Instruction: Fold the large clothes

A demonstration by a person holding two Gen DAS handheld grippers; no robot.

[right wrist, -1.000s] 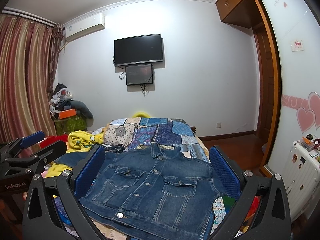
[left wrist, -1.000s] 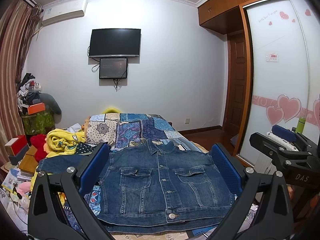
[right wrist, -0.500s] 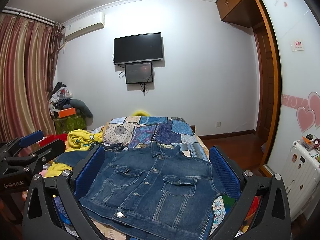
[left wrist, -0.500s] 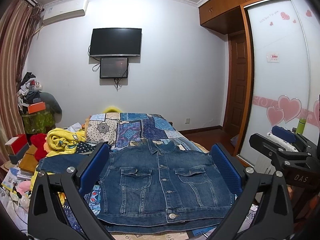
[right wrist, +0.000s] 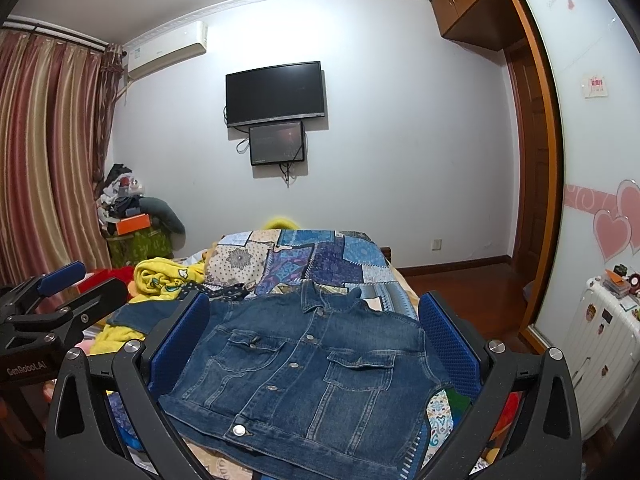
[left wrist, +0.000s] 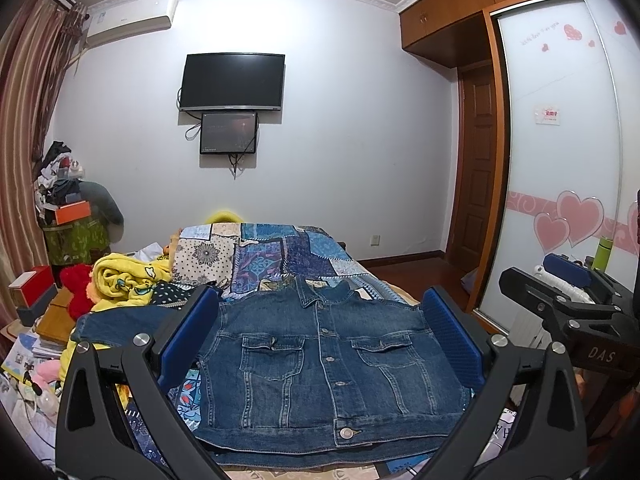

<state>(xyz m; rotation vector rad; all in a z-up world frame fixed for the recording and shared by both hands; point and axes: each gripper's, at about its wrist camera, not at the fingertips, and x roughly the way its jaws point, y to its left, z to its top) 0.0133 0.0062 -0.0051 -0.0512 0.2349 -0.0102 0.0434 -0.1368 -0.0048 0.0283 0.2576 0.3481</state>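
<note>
Lying flat on the bed, buttoned front up, the denim jacket shows in the left wrist view between the spread fingers of the left gripper, which grips nothing. Its lower hem edge is partly cut off by the gripper frame; one sleeve stretches left, half hidden behind a finger. The right gripper appears at the right edge.

The right wrist view shows the right gripper wide apart and empty above the jacket, a white suitcase unseen in the other view, and the left gripper, its opening unclear.
</note>
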